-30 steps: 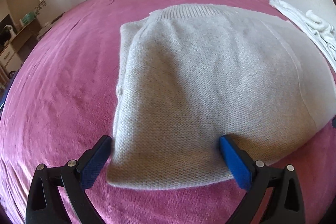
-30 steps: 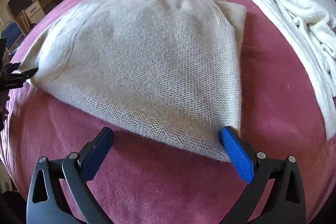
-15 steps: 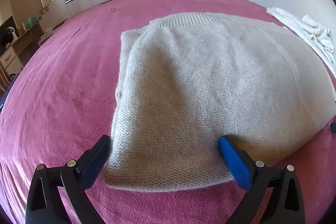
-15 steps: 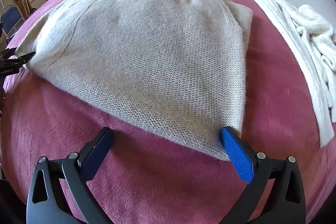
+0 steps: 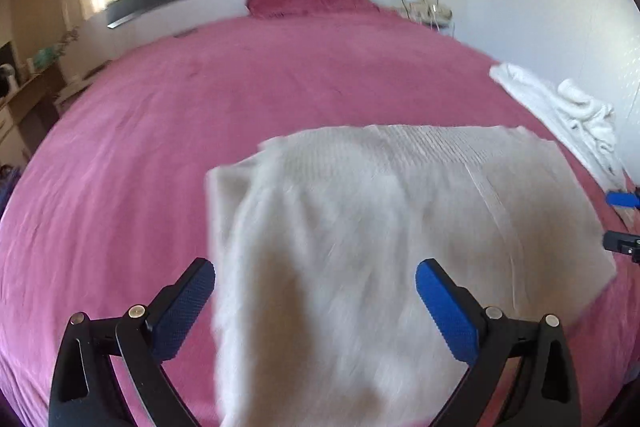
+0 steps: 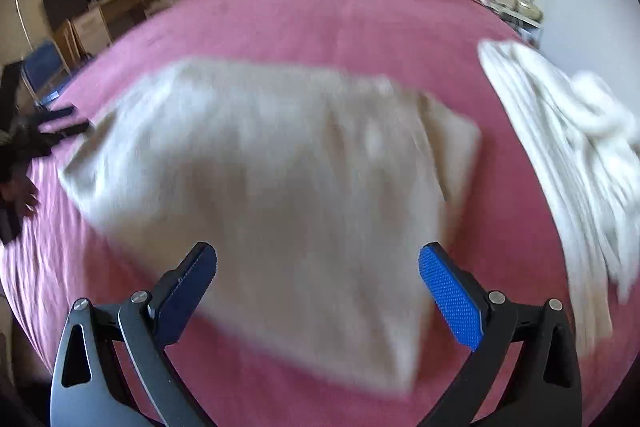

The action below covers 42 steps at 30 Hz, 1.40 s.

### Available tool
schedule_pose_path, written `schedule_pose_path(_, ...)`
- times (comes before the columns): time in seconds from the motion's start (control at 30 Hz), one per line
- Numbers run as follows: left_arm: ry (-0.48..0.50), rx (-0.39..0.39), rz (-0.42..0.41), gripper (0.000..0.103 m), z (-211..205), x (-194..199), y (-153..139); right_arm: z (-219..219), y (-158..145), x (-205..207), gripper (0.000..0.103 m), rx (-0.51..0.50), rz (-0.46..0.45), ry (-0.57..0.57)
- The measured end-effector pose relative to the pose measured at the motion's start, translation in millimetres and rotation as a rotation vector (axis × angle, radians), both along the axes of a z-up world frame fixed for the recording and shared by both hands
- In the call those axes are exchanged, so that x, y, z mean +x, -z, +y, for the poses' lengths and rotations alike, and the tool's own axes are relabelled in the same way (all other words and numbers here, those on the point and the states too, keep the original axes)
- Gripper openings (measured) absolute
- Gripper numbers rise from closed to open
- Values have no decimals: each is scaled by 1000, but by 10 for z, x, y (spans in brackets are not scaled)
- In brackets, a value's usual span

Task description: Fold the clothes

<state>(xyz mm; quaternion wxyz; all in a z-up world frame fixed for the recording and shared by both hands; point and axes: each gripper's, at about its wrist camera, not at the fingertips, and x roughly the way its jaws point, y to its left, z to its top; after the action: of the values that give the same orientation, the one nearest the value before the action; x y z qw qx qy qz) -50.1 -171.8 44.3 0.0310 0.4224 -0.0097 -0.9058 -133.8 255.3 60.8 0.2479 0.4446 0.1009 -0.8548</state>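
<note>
On the bed (image 5: 168,131), toward its near edge, the sweater (image 5: 360,227) lies flat with sleeves tucked in. I have both grippers spread wide and empty: left (image 5: 316,291) over the near-left hem corner, right (image 6: 318,285) over the near-right one, placed, I judge, to lift the hem. Towels (image 6: 560,147) lie along the right edge.

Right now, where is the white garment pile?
In the right wrist view, the white garment pile lies on the bed's right side, beside the beige sweater.
</note>
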Motion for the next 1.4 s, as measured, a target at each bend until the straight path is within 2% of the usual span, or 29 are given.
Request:
schedule_pose_path(0.1, 9, -105, -21, 103, 219, -239, 227, -305, 330, -585, 103, 104, -58, -9)
schedule_pose_path(0.2, -23, -139, -81, 103, 250, -457, 352, -383, 582, -896, 103, 123, -137, -5)
schedule_pose_path(0.33, -6, -9, -96, 103, 40, -430, 446, -184, 580, -963, 103, 30, -186, 15)
schedule_pose_path(0.4, 0, 51, -91, 103, -76, -337, 351, -81, 514, -906, 103, -11, -191, -5)
schedule_pose_path(0.5, -19, 57, -32, 103, -302, -81, 118, 285, 340, -751, 103, -102, -156, 1)
schedule_pose_path(0.6, -51, 63, -56, 103, -661, 152, 71, 878, 287, -741, 103, -231, -169, 31)
schedule_pose_path(0.67, -79, 115, -100, 103, -937, 261, 155, 1227, 360, -810, 103, -331, -224, 46)
schedule_pose_path(0.77, -124, 103, -149, 103, -1165, 291, 304, 1667, 563, -900, 103, -484, -327, 85)
schedule_pose_path(0.9, -126, 97, -144, 103, -1133, 349, 353, 1782, 634, -880, 103, -440, -307, 136)
schedule_pose_path(1.0, -101, 91, -128, 103, -996, 332, 354, 1706, 589, -755, 103, -435, -251, 100)
schedule_pose_path(1.1, -90, 112, -124, 103, -925, 321, 371, 1591, 603, -654, 103, -424, -245, 59)
schedule_pose_path(1.17, -92, 127, -119, 103, -908, 299, 402, 1557, 594, -582, 103, -448, -256, 30)
schedule_pose_path(1.27, -90, 141, -116, 103, -881, 177, 477, 1630, 612, -632, 103, -505, -287, 55)
schedule_pose_path(1.4, -83, 109, -105, 103, -853, 205, 448, 1848, 714, -659, 103, -651, -346, 98)
